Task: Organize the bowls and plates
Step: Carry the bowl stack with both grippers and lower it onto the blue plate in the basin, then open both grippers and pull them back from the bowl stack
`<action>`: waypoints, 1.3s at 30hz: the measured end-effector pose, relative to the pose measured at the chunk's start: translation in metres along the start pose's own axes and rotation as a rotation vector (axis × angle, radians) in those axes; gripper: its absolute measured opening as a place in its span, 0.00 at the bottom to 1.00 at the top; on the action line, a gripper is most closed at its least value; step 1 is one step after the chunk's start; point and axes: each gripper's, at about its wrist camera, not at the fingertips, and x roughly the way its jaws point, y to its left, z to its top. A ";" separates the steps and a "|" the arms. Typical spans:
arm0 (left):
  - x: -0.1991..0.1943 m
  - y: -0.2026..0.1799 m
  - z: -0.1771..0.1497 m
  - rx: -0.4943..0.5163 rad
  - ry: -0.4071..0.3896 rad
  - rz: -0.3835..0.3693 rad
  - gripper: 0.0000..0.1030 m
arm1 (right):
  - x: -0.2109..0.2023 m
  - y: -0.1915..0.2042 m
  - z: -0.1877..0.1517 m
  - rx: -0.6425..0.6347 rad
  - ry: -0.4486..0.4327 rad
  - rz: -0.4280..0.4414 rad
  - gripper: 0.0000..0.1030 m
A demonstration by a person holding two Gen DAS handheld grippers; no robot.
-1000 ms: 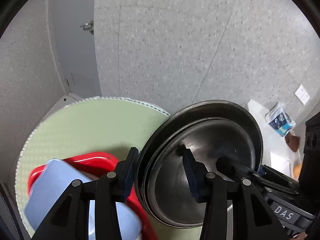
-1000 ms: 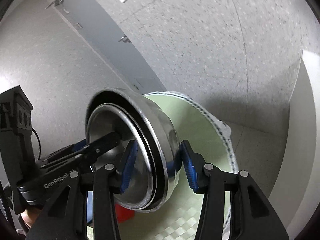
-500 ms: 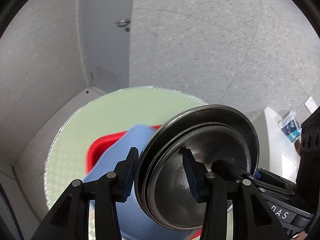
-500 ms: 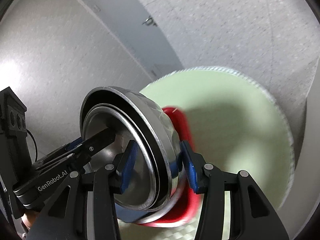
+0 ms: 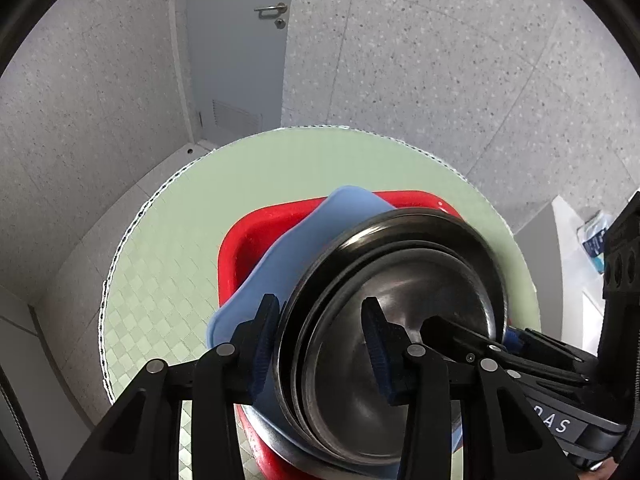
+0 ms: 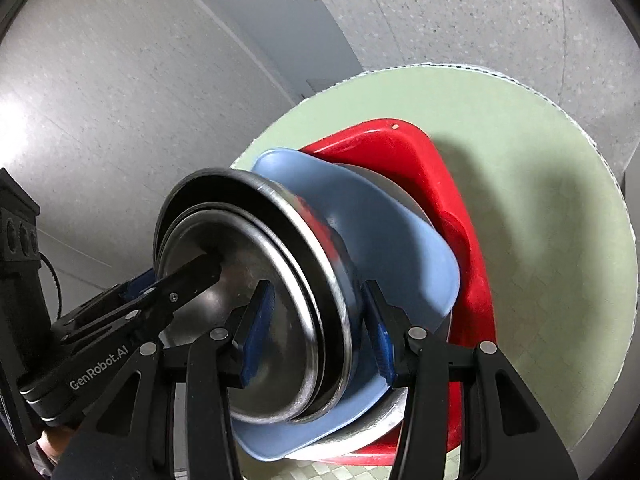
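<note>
Both grippers grip a nested stack of steel bowls (image 5: pixel 400 320) by opposite rims. My left gripper (image 5: pixel 320 344) is shut on the near rim; the bowls also show in the right wrist view (image 6: pixel 272 300), where my right gripper (image 6: pixel 316 332) is shut on the rim. The stack is tilted and sits in or just over a blue plate (image 5: pixel 304 248) that lies in a red tray (image 5: pixel 248 240) on the round green table (image 5: pixel 200 240). In the right wrist view the blue plate (image 6: pixel 400 248) and red tray (image 6: pixel 452 208) lie behind the bowls. Contact with the plate is hidden.
The round green table (image 6: pixel 540 200) ends close behind the tray. Grey speckled floor and a grey door (image 5: pixel 236 40) lie beyond. A white counter with a blue packet (image 5: pixel 596 240) is at the right.
Both grippers have carried the bowl stack down and over the table, onto the blue plate and red tray. The grips have not changed.
</note>
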 end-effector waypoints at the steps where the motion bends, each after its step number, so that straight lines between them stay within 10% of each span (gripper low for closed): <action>1: 0.001 0.000 0.000 0.003 0.000 0.000 0.36 | 0.002 0.001 0.000 -0.004 0.000 -0.009 0.45; 13: 0.032 0.003 0.009 0.015 0.005 -0.005 0.38 | -0.004 0.015 -0.002 -0.082 -0.053 -0.112 0.46; 24: 0.003 0.017 -0.007 0.042 -0.104 -0.018 0.83 | -0.032 0.036 -0.016 -0.100 -0.153 -0.217 0.59; 39: -0.065 0.010 -0.086 0.137 -0.277 -0.027 0.97 | -0.094 0.072 -0.072 -0.096 -0.294 -0.316 0.71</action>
